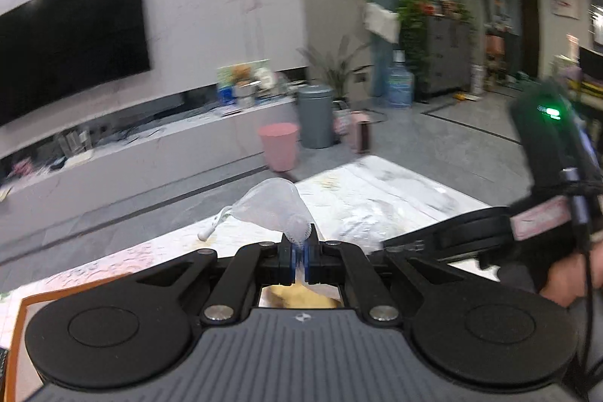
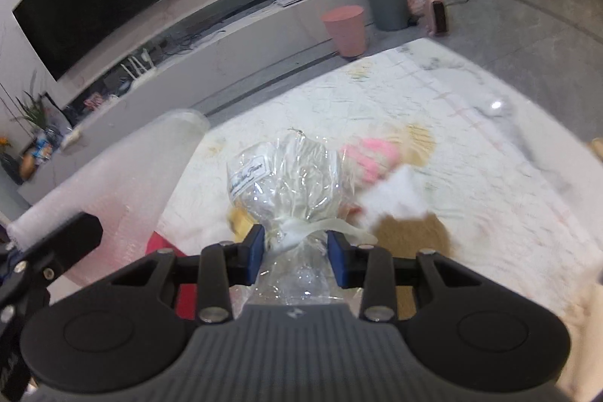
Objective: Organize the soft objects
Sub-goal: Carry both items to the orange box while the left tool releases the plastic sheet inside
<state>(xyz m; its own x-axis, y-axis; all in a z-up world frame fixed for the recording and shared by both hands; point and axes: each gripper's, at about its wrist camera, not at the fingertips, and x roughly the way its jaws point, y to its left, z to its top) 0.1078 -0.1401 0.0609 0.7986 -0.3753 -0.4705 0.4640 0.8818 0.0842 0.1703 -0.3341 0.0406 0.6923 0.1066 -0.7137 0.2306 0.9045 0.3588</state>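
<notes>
- While both tools are busy above a pale, patterned worktop [image 2: 433, 93], the left hand-held gripper [image 1: 299, 257] has its blue pads nearly together, pinching the neck of a small white mesh pouch [image 1: 275, 206].
- That pouch stands up from the pads, lifted clear of the worktop, with a white drawstring toggle [image 1: 206, 234] dangling on its left side.
- Over the near middle of the worktop, the right hand-held gripper [image 2: 296, 257] is part open, its pads on either side of the tied neck of a clear cellophane bag [image 2: 282, 176]; whether they press it firmly I cannot tell.
- This bag has a white ribbon knot [image 2: 292, 232] and a small label.
- Behind the bag, toward the right, lie a pink soft item [image 2: 371, 155] and a white fluffy item [image 2: 399, 194], both blurred.
- A roll of bubble wrap [image 2: 124, 183] lies along the left edge.
- Judgement: soft goods slip and sag, so grip at the gathered neck, close gently, and carry each piece low and slowly to its place.
- Keep the 2 tools apart so the dangling cord does not snag.
</notes>
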